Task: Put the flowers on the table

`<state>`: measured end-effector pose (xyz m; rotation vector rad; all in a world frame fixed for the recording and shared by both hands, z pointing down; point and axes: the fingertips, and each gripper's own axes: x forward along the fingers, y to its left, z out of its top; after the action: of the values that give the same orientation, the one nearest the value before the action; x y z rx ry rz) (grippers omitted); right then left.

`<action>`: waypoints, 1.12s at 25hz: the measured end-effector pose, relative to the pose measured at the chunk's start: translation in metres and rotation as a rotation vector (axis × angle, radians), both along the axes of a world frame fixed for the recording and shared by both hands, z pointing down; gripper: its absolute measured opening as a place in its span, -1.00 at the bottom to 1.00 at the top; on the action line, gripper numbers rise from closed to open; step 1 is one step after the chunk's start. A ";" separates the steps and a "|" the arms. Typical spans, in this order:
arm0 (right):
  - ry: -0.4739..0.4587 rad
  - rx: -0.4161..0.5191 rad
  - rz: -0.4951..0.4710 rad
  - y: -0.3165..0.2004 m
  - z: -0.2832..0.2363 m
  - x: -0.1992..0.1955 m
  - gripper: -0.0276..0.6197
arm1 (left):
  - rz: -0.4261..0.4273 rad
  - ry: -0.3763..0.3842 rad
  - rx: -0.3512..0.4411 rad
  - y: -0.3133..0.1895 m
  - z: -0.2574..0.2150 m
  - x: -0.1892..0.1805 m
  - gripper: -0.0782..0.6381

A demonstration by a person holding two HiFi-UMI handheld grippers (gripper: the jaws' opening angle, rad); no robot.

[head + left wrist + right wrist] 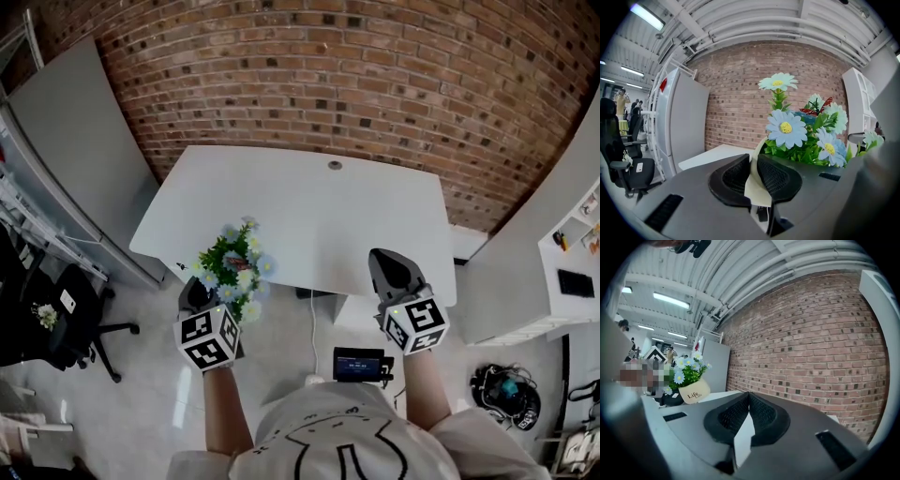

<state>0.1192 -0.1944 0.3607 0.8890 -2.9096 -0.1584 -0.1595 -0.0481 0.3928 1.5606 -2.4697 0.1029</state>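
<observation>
The flowers (pixel 234 267) are blue and white daisies with green leaves in a cream pot. They hang at the near left edge of the white table (pixel 328 216). My left gripper (pixel 199 292) is shut on the pot's rim. In the left gripper view the cream pot rim (pixel 757 185) is pinched between the black pads, and the blooms (pixel 787 129) rise just beyond the left gripper (pixel 753 161). My right gripper (pixel 384 258) is over the table's near right edge, shut and empty. The right gripper view shows the right gripper (pixel 749 394) with its jaws together and the pot (pixel 693 392) off to the left.
A brick wall (pixel 375 84) runs behind the table. A grey partition (pixel 84 141) and a black office chair (pixel 66 319) stand at the left. White shelving (pixel 572 253) stands at the right. A small device (pixel 361 364) and coiled cables (pixel 506 389) lie on the floor.
</observation>
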 end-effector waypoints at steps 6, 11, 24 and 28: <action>-0.008 -0.019 -0.001 -0.019 0.010 -0.011 -0.86 | 0.003 -0.010 -0.013 -0.019 0.004 -0.009 -0.61; -0.011 -0.026 0.018 -0.036 0.012 -0.021 -0.86 | 0.019 -0.013 -0.014 -0.040 0.004 -0.022 -0.61; -0.003 -0.025 0.150 -0.096 0.014 -0.075 -0.86 | 0.152 -0.016 -0.007 -0.139 0.004 -0.092 -0.61; -0.013 -0.025 0.207 -0.118 0.011 -0.095 -0.86 | 0.214 -0.025 -0.004 -0.176 -0.001 -0.118 -0.61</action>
<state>0.0237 -0.3122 0.3722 1.1818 -2.8002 -0.1011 -0.2772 -0.2244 0.3915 1.8279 -2.3112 0.1627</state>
